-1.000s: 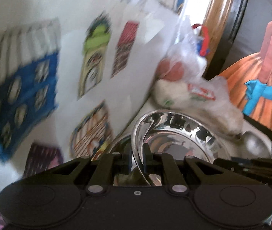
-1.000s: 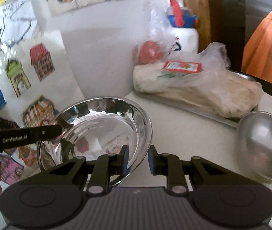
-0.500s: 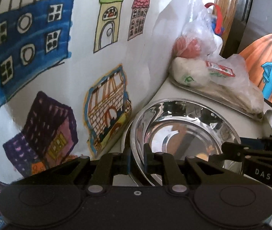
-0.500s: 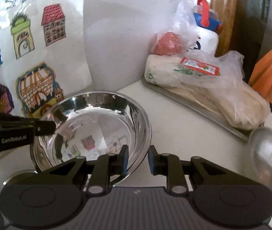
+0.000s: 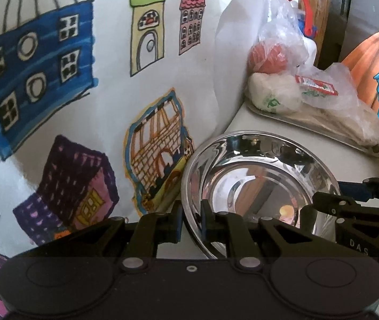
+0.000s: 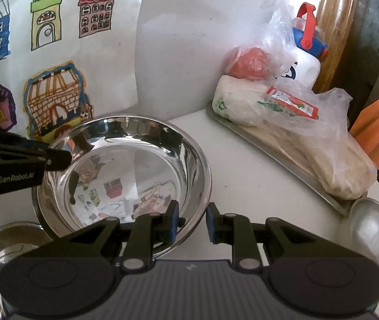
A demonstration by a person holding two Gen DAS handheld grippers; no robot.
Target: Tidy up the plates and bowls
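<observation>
While both grippers are straddling its rim, the steel bowl (image 6: 125,176) is sitting mouth-up on the white counter (image 6: 248,186); round, no long axis. Left gripper (image 5: 190,220) is pinching the rim at the bowl's 9 o'clock. Right gripper (image 6: 191,222) is bracketing the rim at 5 o'clock, fingers slightly apart; contact unclear. Bagged food (image 6: 291,122) is lying at 2 o'clock.

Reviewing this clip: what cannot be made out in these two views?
- Left wrist view: whether the left hand-held gripper truly pinches the steel bowl rim; the contact is too small to tell.
- Right wrist view: the steel plate at bottom left is cut off by the edge and gripper body.
- Right wrist view: the upturned bowl is clipped at the right edge.
- Bag contents blur behind plastic.
</observation>
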